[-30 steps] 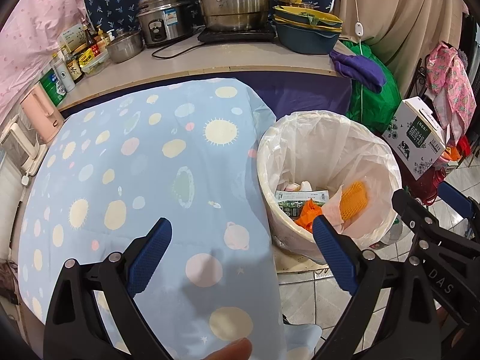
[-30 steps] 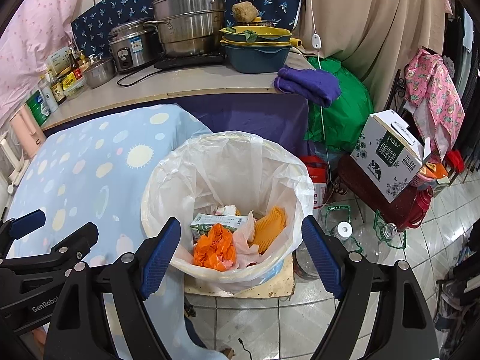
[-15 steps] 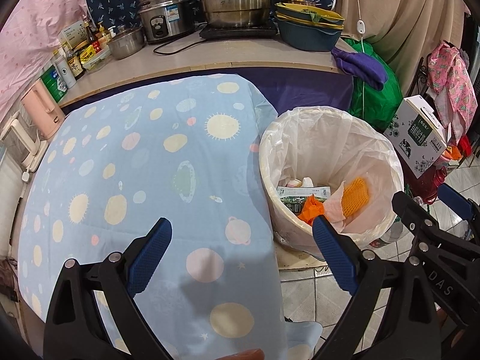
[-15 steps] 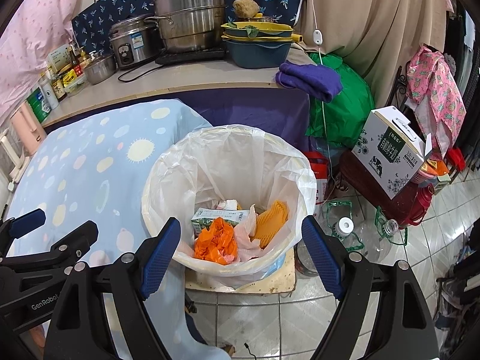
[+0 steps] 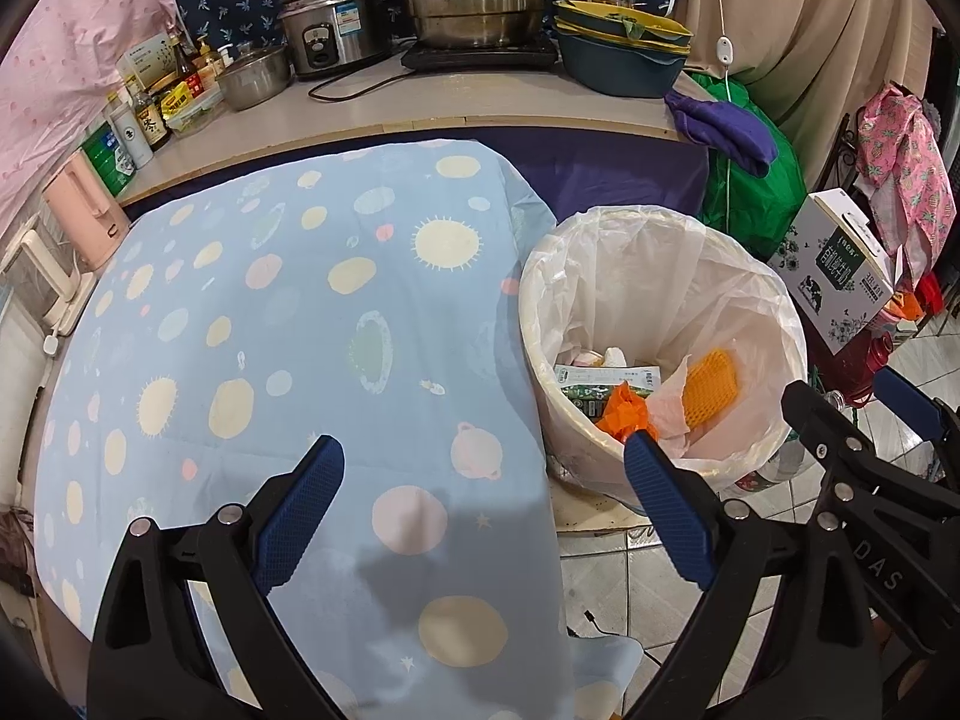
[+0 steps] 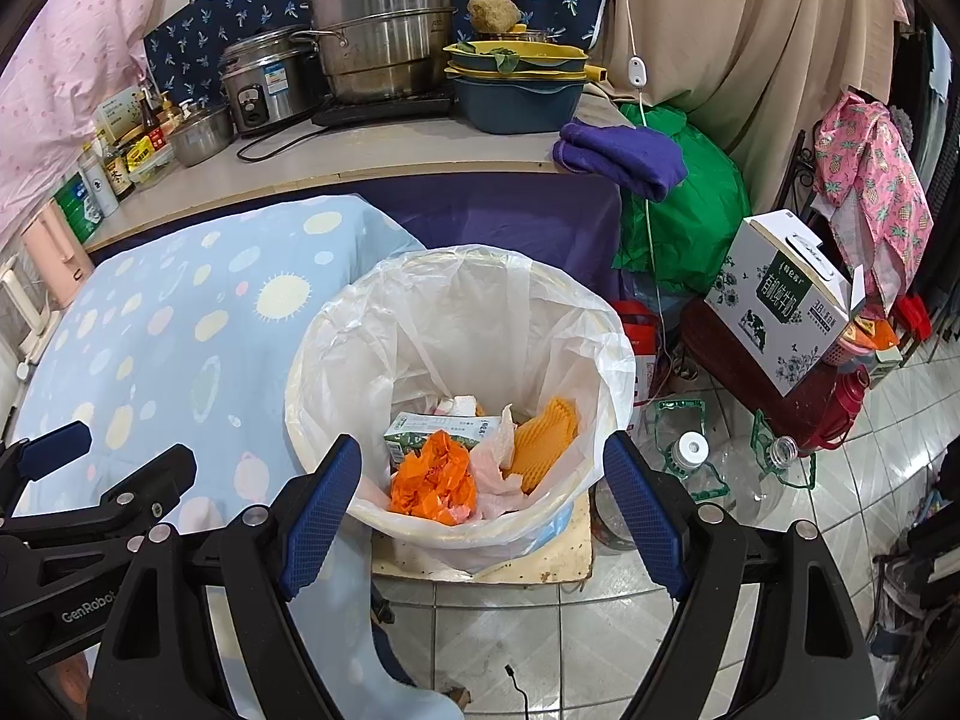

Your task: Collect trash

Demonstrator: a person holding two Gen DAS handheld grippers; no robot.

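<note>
The left hand-held gripper [image 5: 483, 507] hangs over a blue cloth [image 5: 288, 324] with suns and planets on it. Its two blue fingers [image 5: 300, 504] are spread wide apart, and nothing is between them. The cloth covers a flat top and hangs down off its right side.

The right hand-held gripper [image 6: 480, 504] hangs just above the near edge of the trash bin [image 6: 324, 324]. Its jaws are wide apart too, and it holds nothing.

The bin stands on the floor, right beside the hanging edge of the cloth. It sits on a dirty flat board [image 6: 540, 564]. A thin white bag [image 6: 480, 312] lines it and folds over the rim. The trash lies at the bottom of the bag. There is a green and white carton [image 6: 444, 429], a crumpled orange wrapper [image 6: 432, 477], an orange netted piece [image 6: 546, 438] and some pale pink paper [image 6: 495, 474]. A few small white bits lie behind the carton, but they are too small to tell what they are.

Behind the cloth is a bench [image 6: 372, 156] with big steel pots [image 6: 378, 30], a rice cooker [image 6: 264, 87], stacked bowls [image 6: 516, 84] and some bottles [image 6: 114, 168]. A purple cloth [image 6: 624, 156] hangs off its right corner. To the right of the bin, a clear plastic bottle [image 6: 690, 456] lies on the tiled floor, and a milk box [image 6: 780, 300] sits on something red.
</note>
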